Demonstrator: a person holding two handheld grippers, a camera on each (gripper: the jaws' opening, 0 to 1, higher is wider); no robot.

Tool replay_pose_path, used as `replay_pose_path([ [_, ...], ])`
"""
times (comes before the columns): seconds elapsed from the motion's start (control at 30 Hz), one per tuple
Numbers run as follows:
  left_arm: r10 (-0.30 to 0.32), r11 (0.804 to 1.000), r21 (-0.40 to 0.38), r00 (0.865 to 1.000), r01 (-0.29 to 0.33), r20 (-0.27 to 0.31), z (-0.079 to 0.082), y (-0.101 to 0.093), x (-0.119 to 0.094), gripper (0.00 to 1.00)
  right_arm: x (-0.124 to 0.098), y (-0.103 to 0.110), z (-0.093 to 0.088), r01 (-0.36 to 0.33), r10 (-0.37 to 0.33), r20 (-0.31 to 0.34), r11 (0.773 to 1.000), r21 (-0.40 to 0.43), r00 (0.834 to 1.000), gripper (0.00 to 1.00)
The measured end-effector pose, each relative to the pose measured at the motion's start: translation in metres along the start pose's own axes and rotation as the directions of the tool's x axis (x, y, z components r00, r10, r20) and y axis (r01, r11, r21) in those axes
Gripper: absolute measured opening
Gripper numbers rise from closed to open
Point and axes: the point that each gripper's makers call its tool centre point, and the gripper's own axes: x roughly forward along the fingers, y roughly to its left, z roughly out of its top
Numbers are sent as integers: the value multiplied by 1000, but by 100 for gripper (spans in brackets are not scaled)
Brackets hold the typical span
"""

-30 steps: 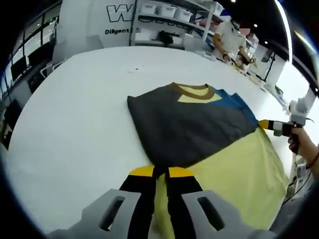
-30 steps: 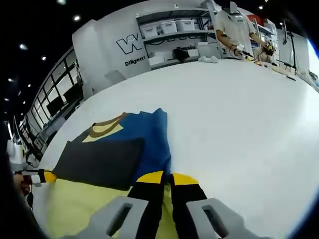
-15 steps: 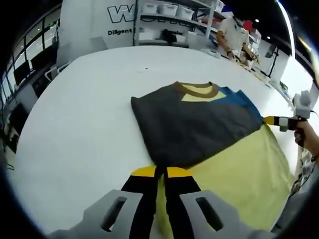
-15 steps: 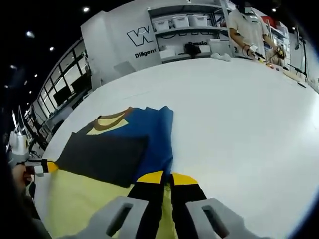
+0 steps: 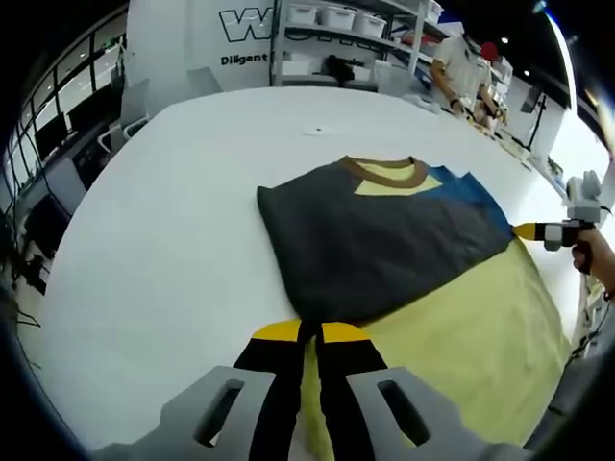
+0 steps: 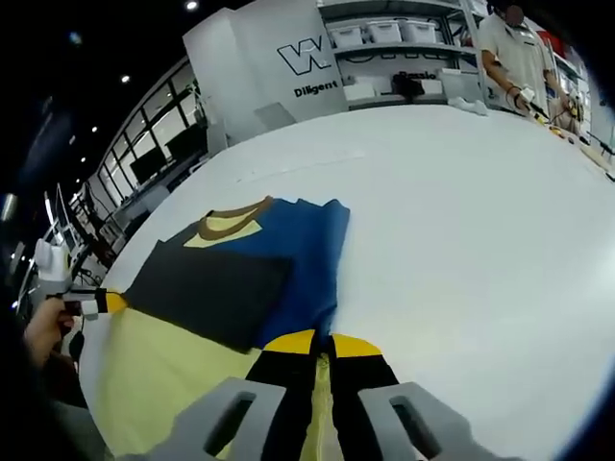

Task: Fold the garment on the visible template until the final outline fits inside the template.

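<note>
A T-shirt with a pale yellow body, a dark grey folded panel, a blue panel and a brown collar lies on the white table. My left gripper is shut on the garment's edge where the grey panel meets the yellow cloth. My right gripper is shut on the edge where blue meets yellow. Each gripper shows in the other view: the right gripper at the garment's right side, the left gripper at its left side.
Shelving with white bins and a white wall panel with lettering stand beyond the table. A person stands at a bench far right. Bare white tabletop stretches around the garment.
Both views have shifted slightly as the hands moved; the garment looks a little flatter and farther out. Both grippers keep their hold on the cloth.
</note>
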Motion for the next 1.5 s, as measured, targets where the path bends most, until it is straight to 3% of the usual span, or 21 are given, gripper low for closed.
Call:
replay_pose_path([
  [0.23,-21,1000,-15,1000,21,-1,0,0,-1,3,2,0,-2,-5,5,-7,1000,-16,1000,0],
  [0.37,-10,1000,15,1000,10,0,-3,4,0,12,2,-1,0,-14,14,2,1000,-13,1000,1],
  [0.4,-9,1000,16,1000,9,0,-3,5,0,17,2,-1,1,-11,11,8,1000,-19,1000,4],
  [0.43,-8,1000,21,1000,8,3,-4,6,-2,22,0,-2,3,-2,3,17,997,-78,1000,9],
  [0.57,-7,1000,25,1000,7,8,-6,10,-14,32,-10,6,7,-14,17,44,997,-79,999,30],
  [0.7,-40,999,12,998,40,39,-5,7,-32,48,-23,17,0,-42,43,9,994,-101,999,50],
  [0.77,-54,998,32,998,53,43,-4,6,-41,52,-28,20,-2,-54,56,6,991,-119,998,61],
  [0.83,-54,998,38,998,52,42,-5,6,-46,58,-37,31,-9,-79,77,-22,989,-122,997,69],
  [1.03,-131,991,32,991,130,33,-15,-9,-62,76,-55,46,-28,-122,111,-83,982,-144,990,82],
  [1.1,-140,989,38,990,141,-11,-25,-10,-65,78,-63,53,-35,-139,125,-102,980,-142,987,85],
  [1.33,-150,985,85,988,152,-32,-44,-23,-90,80,-91,62,-64,-156,125,-167,969,-190,978,89],
  [1.5,-169,979,96,982,177,-89,-65,-34,-103,78,-104,62,-81,-160,119,-208,967,-197,971,90],
])
